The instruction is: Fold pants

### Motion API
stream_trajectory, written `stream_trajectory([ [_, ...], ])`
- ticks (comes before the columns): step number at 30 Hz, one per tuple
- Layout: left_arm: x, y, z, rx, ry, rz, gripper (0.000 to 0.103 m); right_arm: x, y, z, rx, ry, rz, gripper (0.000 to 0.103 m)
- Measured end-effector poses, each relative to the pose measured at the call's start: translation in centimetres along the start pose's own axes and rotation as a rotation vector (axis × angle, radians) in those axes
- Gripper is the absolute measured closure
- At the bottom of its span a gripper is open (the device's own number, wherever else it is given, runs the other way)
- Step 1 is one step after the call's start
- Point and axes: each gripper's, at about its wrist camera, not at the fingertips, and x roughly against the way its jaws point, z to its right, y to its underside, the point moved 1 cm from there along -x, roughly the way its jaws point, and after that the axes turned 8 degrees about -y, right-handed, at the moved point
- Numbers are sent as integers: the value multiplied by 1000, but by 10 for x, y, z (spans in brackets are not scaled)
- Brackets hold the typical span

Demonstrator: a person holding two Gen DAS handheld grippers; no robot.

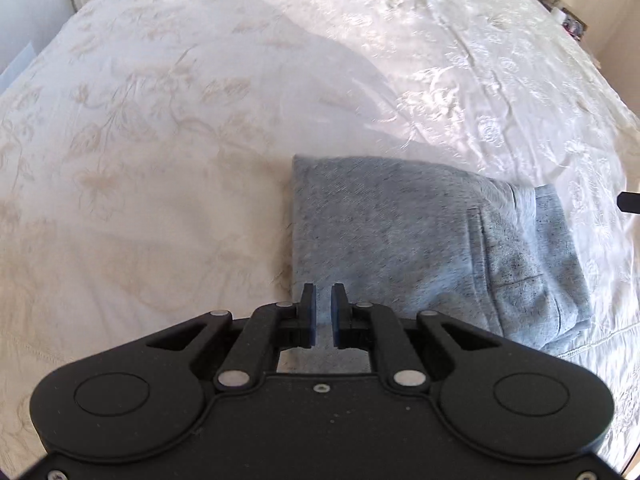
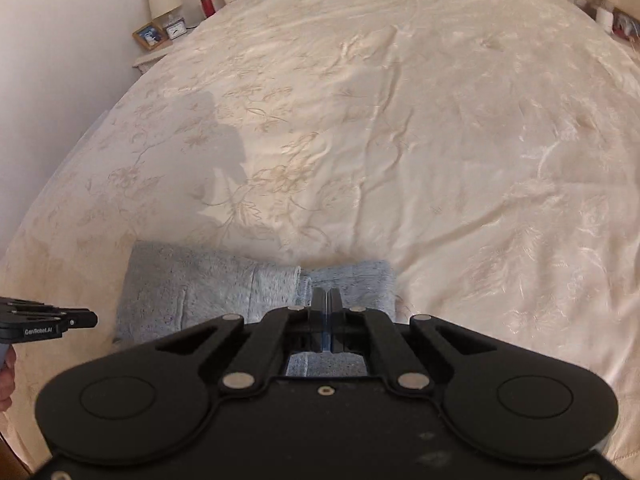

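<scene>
The pants (image 1: 420,240), grey flecked knit, are found folded into a compact, soft-edged rectangle near the front edge of the bed (image 1: 200,120), on a cream cover embroidered with flowers and lightly creased. The left gripper (image 1: 323,308) is held just above the bundle's near left corner, jaws nearly together with nothing between; the right gripper (image 2: 327,312) is fully closed and empty. In judgement, folding is complete, and both tools are best lifted clear without brushing the layers.
</scene>
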Motion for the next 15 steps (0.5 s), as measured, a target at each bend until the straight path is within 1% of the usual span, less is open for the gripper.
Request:
stream_trajectory([
  [1,-1,-1,2,-1,-3,-2,88,0,-1,6,-14,-23,-1,94],
  [2,-3,-7,12,-2,-7,-10,88,-1,0,8,-12,-30,-3,79],
  [3,-3,-5,14,-2,-4,-14,88,-7,2,6,2,-42,-16,69],
  [4,-4,-5,18,-4,1,-15,88,-14,4,3,15,-72,-30,63],
  [5,-6,-6,25,-18,6,-17,88,-22,10,2,15,-110,-48,65],
  [6,-11,-7,32,-41,3,-15,88,-31,14,0,-2,-123,-68,65],
  [9,-32,-6,50,-109,-58,-26,86,-55,27,-2,-69,-138,-101,64],
  [11,-58,0,53,-146,-86,-89,86,-68,32,-5,-84,-123,-127,63],
  [12,-69,3,53,-152,-116,-124,86,-74,33,-6,-85,-117,-142,63],
  [13,-78,7,51,-144,-129,-141,87,-77,34,-7,-83,-113,-152,63],
  [15,-81,12,47,-131,-113,-122,88,-83,35,-9,-74,-96,-166,62],
])
